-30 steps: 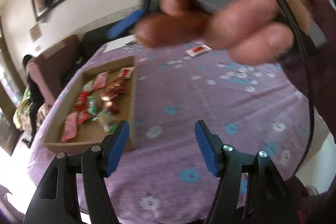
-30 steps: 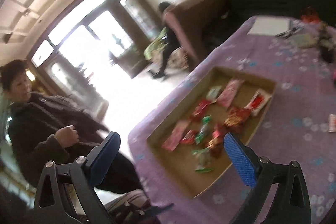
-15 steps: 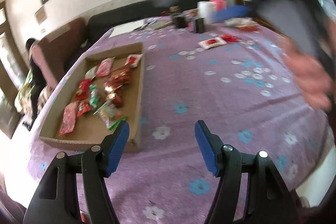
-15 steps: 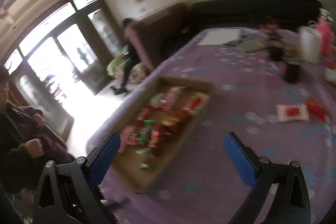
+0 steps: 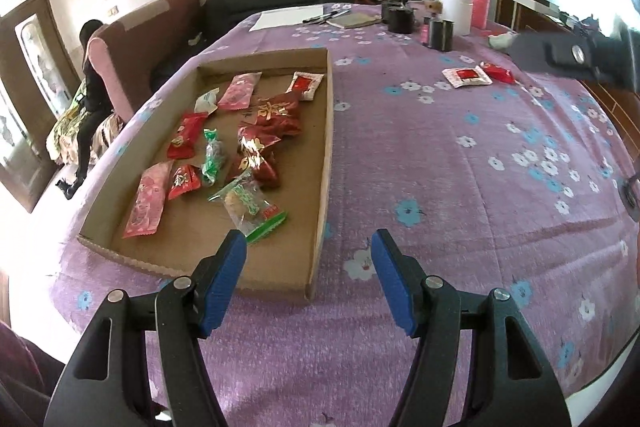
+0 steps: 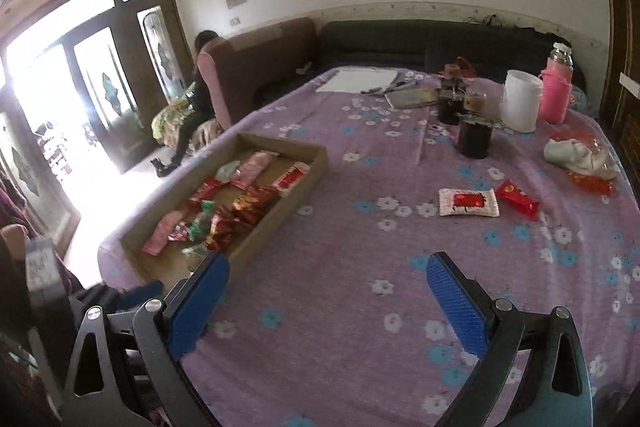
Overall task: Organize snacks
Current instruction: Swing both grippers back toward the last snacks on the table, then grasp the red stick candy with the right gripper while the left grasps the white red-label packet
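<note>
Two loose snack packets [image 6: 486, 202] on purple cloth [image 6: 360, 227], well beyond spread, empty right tool [image 6: 328, 291].

pink flask [image 6: 557, 91] beside white tub [image 6: 519, 99]; paper sheet [image 6: 356, 79] at far edge; dark sofa [image 6: 420, 41] behind.

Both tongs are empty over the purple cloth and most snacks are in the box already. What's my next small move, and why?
Probably reach the right tongs forward toward the white-and-red packet and the red candy beside it. They are the only snacks I can see lying on the tablecloth outside the cardboard box, and the tongs stand open with nothing between them, short of both.
</note>
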`<state>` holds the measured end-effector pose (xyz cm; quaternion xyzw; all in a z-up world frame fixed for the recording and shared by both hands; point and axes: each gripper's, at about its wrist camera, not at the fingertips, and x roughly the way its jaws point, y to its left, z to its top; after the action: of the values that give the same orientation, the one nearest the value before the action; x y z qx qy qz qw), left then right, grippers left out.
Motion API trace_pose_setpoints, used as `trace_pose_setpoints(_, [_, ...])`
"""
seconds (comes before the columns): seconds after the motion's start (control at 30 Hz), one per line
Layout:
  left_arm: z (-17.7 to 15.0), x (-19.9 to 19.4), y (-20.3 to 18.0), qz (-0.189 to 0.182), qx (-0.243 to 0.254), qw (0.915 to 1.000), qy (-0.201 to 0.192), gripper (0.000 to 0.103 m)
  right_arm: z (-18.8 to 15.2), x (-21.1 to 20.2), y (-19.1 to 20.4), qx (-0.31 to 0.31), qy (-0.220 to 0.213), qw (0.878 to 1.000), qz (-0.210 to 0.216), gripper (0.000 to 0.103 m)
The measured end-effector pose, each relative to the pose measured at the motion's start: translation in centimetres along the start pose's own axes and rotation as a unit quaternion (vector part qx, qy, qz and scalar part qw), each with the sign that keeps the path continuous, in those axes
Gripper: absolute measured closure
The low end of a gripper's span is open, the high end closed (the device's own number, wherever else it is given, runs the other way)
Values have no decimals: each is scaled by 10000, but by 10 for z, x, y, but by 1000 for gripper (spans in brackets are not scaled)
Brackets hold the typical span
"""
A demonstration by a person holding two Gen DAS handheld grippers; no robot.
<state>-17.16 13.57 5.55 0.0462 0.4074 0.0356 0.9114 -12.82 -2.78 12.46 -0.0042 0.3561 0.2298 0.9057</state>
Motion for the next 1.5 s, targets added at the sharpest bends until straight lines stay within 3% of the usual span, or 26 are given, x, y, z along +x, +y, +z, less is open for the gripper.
trace_pose_setpoints(0.2, [13, 8, -10, -54, 55, 10000, 54, 39, -6, 7, -34, 243, 38, 9991, -355, 3])
trace_pose_setpoints(0.33, [24, 8, -20, -312, 83, 9995, 9, 39, -2, 10, -73, 517, -112, 9946, -893, 3])
trace_pose_setpoints(0.53, [30, 10, -31, -813, 9, 9967, 23, 39, 9, 14, -157, 1566, -443, 9743, -1560, 4])
trace_pose_setpoints(0.7, [30, 13, -30, -1002, 14, 9950, 14, 39, 19, 34, -221, 2345, -404, 9545, -1796, 11])
trace_pose_setpoints(0.8, [31, 16, -27, -1073, -26, 9942, 46, 39, 30, 57, -239, 2357, -194, 9561, -1729, 20])
trace_pose_setpoints(0.93, [34, 19, -21, -1130, -73, 9935, 78, 39, 45, 94, -241, 2161, 114, 9644, -1523, 26])
trace_pose_setpoints(1.17, [47, 17, -15, -1374, 14, 9905, 35, 39, 51, 142, -243, 2033, 691, 9719, -964, 27])
trace_pose_setpoints(1.27, [61, 23, -17, -1652, -61, 9861, 141, 39, 45, 147, -232, 1669, 825, 9739, -1297, 45])
trace_pose_setpoints(1.3, [68, 24, -19, -1717, -92, 9850, 159, 39, 44, 146, -227, 1523, 875, 9733, -1478, 56])
trace_pose_setpoints(1.5, [111, 26, -51, -1742, 316, 9842, -39, 39, 30, 128, -218, 1534, 933, 9723, -1496, 67])
